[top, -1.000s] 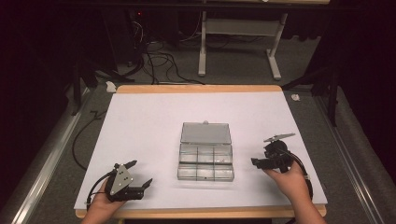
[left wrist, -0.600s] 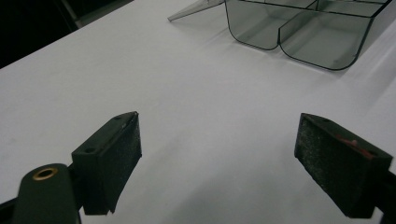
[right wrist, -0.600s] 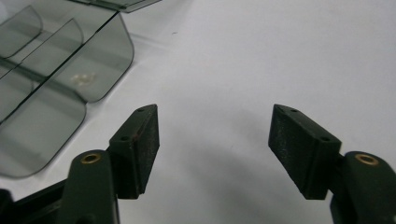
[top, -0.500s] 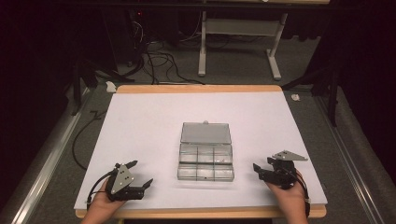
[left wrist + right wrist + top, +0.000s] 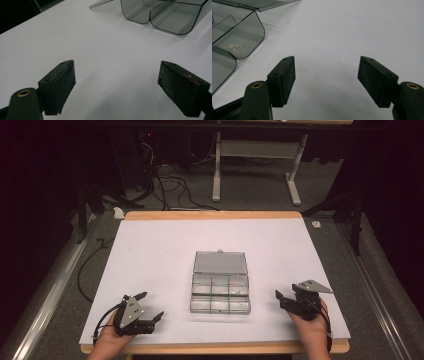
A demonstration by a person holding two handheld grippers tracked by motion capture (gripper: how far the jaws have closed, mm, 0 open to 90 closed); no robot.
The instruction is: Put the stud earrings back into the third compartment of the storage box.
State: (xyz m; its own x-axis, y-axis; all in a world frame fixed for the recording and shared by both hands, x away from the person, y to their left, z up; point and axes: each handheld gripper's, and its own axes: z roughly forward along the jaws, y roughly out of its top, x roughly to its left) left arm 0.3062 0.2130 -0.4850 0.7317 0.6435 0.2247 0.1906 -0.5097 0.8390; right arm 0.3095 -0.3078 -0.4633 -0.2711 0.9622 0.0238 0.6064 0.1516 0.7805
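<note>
At frame centre, the clear compartment box (image 5: 220, 287) lies with lid open. Left gripper (image 5: 150, 307) and right gripper (image 5: 280, 298) rest at its sides, jaws wide apart, empty. Handling appears not yet begun.

The table (image 5: 210, 215) had a light wooden edge and was covered almost wholly by a white sheet (image 5: 165, 255). A clear plastic compartment box (image 5: 220, 294) lay on the sheet, near the middle and slightly toward the near edge. Its lid (image 5: 220, 263) lay open flat on the far side. A few small pale items (image 5: 235, 46) lay in one compartment; what they were could not be told.
</note>
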